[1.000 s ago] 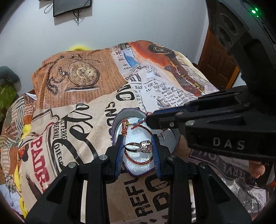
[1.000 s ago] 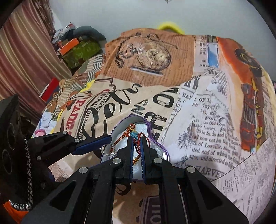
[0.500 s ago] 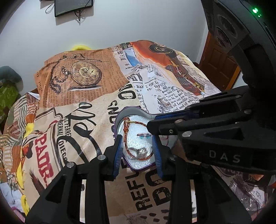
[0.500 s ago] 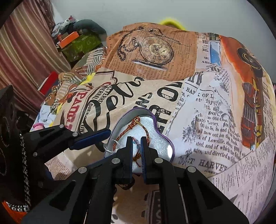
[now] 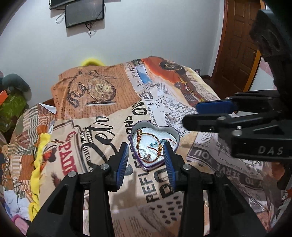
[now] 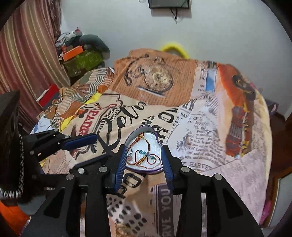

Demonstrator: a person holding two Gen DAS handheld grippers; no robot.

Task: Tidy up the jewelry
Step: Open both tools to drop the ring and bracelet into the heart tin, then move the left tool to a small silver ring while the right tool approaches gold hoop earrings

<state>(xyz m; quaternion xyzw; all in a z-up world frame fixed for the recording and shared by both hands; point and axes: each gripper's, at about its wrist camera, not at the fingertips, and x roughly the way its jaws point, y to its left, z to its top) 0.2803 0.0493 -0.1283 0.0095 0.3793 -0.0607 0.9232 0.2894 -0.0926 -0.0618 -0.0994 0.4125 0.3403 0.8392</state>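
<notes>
I am looking across a bed covered by a newspaper-print bedspread [image 5: 102,116] with a pocket-watch picture, set against a pale wall [image 5: 146,36] that carries a dark wall-mounted screen [image 5: 84,13]; a wooden door [image 5: 235,45] stands at the right in the left wrist view, and a striped curtain [image 6: 23,60] hangs at the left in the right wrist view.

The heart-shaped tin [image 5: 175,134] with its purple rim sits open on the bedspread, near the middle of both views. Inside it, on the silvery lining, lie a red-and-gold braided thread bracelet [image 5: 140,135] with turquoise beads, and a ring [image 5: 147,156] with a square setting near the tin's point.

My left gripper [image 5: 146,160] hangs above the near end of the tin, its jaws opening, blue pads apart and nothing pressed between them — the tin only shows through the gap. My right gripper [image 6: 145,162] is likewise above the tin, jaws opening and empty, the bracelet lying free in the tin below. Each gripper shows at the edge of the other's view, close beside it but not touching.
</notes>
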